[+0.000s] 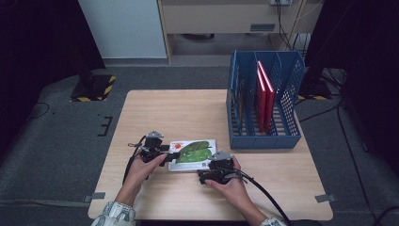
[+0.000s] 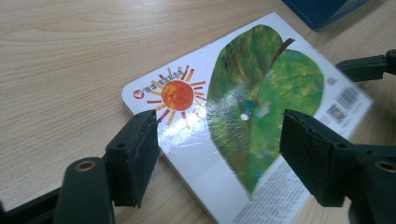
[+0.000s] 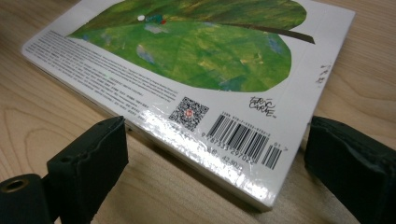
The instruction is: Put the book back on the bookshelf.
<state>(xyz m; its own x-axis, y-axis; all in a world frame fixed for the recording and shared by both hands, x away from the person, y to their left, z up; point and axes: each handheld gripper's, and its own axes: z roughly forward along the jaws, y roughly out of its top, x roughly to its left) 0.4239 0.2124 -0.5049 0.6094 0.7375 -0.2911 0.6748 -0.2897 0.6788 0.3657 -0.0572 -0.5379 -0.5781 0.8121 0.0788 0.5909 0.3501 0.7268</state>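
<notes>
2 open grippers (image 1: 165,151) (image 1: 210,170) beside the flat leaf-cover book (image 1: 193,154)

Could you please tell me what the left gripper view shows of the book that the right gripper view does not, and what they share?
Left gripper view alone: the orange sun printed near one corner of the book, a blue rack corner, and the other tool beyond the far edge. Right gripper view alone: the long barcode, the scrawled signature and the book's thick near edge. Both: the green leaf, a QR code, small print, the wooden table, and open black jaws not pressing the cover.
</notes>
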